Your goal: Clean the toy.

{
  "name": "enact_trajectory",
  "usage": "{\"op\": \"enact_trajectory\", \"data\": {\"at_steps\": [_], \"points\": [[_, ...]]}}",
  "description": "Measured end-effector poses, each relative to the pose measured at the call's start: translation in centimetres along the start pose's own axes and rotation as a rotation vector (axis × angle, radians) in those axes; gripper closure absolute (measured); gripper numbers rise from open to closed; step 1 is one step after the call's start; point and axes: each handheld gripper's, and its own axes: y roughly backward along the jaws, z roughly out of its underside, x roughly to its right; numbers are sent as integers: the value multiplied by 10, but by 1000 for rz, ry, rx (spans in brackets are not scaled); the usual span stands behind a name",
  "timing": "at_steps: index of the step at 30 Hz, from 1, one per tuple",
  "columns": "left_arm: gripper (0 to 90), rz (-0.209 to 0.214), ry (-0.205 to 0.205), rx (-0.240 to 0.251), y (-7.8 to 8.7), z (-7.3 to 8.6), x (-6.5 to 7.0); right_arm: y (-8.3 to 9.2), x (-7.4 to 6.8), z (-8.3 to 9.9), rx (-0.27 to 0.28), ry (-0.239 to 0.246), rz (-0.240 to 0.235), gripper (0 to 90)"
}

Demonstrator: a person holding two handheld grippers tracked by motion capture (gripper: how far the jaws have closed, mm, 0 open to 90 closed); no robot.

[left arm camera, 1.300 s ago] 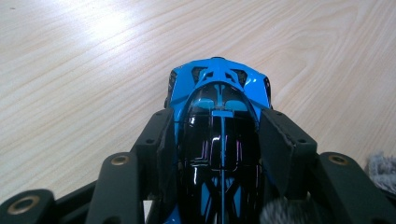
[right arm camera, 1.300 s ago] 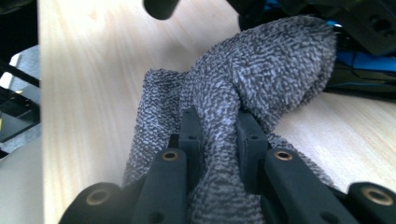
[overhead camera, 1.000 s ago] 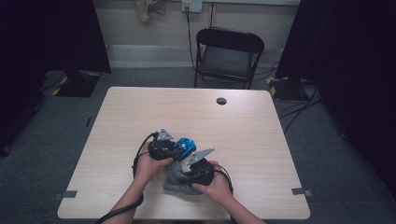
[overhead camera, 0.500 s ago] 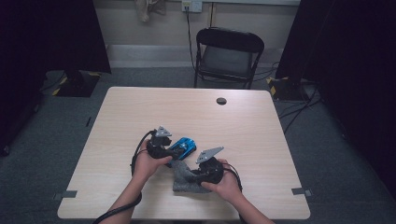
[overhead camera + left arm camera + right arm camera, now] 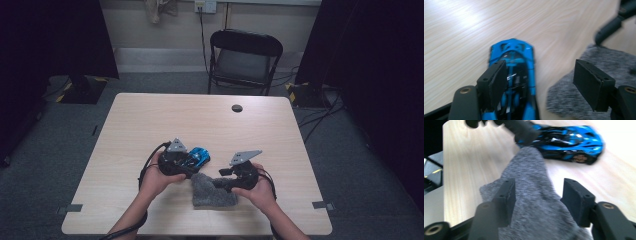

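Release step: left gripper (image 5: 539, 82) and right gripper (image 5: 536, 197), jaws just opening and now spread, grip nothing; blue toy car (image 5: 196, 157) lies at near centre of table (image 5: 150, 120), grey cloth (image 5: 212, 192) just nearer; next move probably calls for withdrawing clear.

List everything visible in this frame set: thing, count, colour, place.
Toy sports car: one, glossy blue and black, table centre-front, below the left tool.
Fuzzy cloth: one, grey, near front edge, beside the car.
Wooden table: one, light wood.
Round grommet: one, black, far table side.
Folding chair: one, black, behind table.
Left tool: one, black, jaws just opening, apart over the car.
Right tool: one, black, jaws just opening, apart over cloth.
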Motion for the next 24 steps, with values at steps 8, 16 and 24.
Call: {"op": "enact_trajectory", "data": {"at_steps": [8, 16, 24], "points": [[243, 127, -83, 18, -5, -4, 29, 20, 30, 16, 24, -71, 98, 352], [237, 211, -216, -41, -28, 7, 53, 22, 50, 33, 19, -123, 177, 293], [217, 196, -336, -127, -47, 18, 64, 21, 55, 30, 20, -135, 189, 284]]}}
